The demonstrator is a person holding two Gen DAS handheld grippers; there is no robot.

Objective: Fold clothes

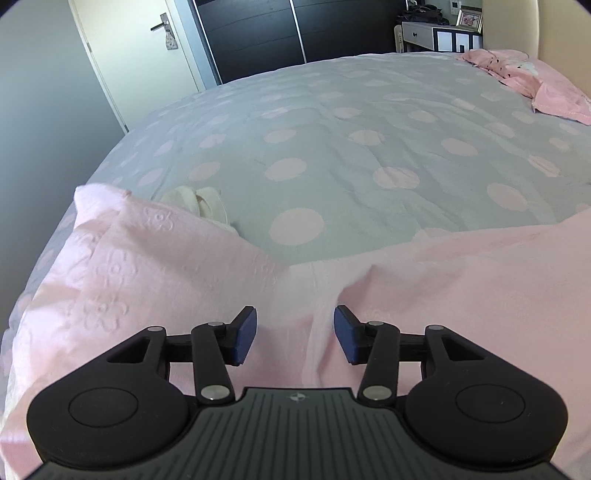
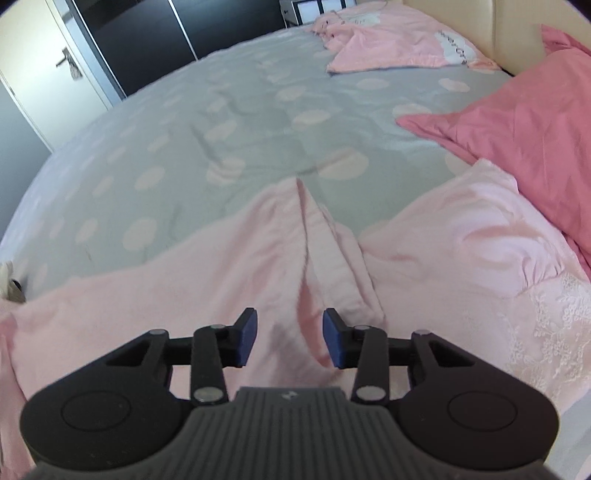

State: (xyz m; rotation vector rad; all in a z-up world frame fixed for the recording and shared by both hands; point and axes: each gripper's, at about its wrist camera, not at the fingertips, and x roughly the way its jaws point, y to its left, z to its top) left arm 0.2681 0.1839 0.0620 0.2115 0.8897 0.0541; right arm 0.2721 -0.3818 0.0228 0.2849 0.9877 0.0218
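Both grippers sit over a pale pink garment (image 1: 461, 280) spread on the near edge of the bed (image 1: 332, 122).

Left gripper (image 1: 295, 336): fingers apart, nothing clamped. A raised fold of the garment runs up between the blue pads (image 1: 244, 334); can't tell if cloth touches either pad. Left of the gripper, the cloth shows an embossed flower pattern. Beyond that, on the bed cover, lies a small cream item (image 1: 207, 205), just beside the garment's far edge.

Right gripper (image 2: 290, 338): fingers apart, also not clamped. A creased ridge of the garment (image 2: 221, 266) lies between the pads (image 2: 247, 336) and runs away from the gripper to a point on the bed cover (image 2: 221, 122). Right of the gripper, a pale pink pillow (image 2: 472, 229) with a lace edge touches the garment. Past it lies a darker pink pillow (image 2: 517, 133).

Bed cover is grey-blue with pale pink dots. At the far side of the bed, a second pink garment (image 2: 388, 48) lies crumpled, well apart from the first. Behind the bed: dark wardrobe (image 1: 258, 29), white door (image 1: 136, 48), white dresser (image 1: 436, 37).
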